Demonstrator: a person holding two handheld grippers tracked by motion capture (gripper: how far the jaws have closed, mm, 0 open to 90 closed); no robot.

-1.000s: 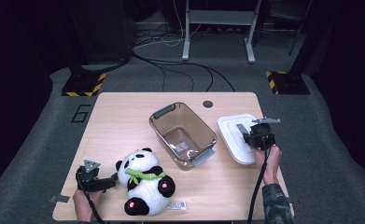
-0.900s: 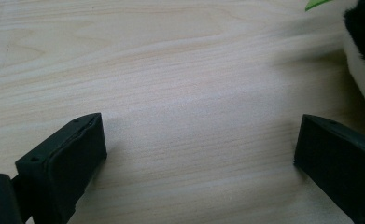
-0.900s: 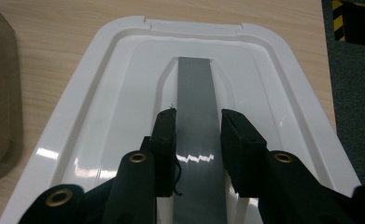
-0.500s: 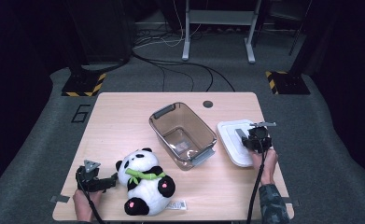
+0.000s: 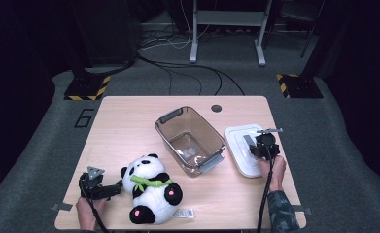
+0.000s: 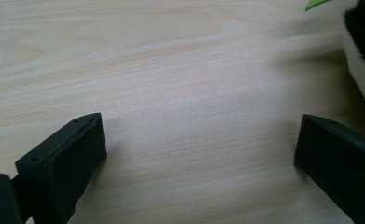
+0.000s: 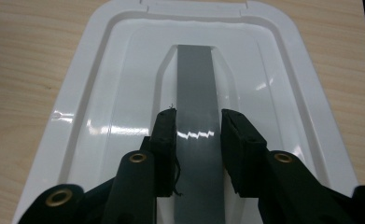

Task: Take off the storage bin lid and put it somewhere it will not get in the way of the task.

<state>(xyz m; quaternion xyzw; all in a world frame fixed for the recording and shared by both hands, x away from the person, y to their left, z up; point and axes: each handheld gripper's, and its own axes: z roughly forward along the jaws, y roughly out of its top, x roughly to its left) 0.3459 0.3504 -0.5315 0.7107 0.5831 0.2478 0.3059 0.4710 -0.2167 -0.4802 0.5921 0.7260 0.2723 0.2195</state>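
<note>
White lid (image 7: 124,107) showing a grey strip (image 7: 196,93) down its middle; black jaws. Panda (image 5: 151,194) wearing black-and-white plush with a green scarf, lying on pale wood-grain table (image 5: 124,121).

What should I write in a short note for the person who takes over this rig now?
Right gripper: fingers on either side of the grey handle of the white lid; whether they pinch it I cannot tell.
Left gripper: open, low over the table, beside the panda toy.
Clear bin: mid-table, lid off.
Done: both grippers placed.
Left: probably panda into the bin, then lid on.
</note>
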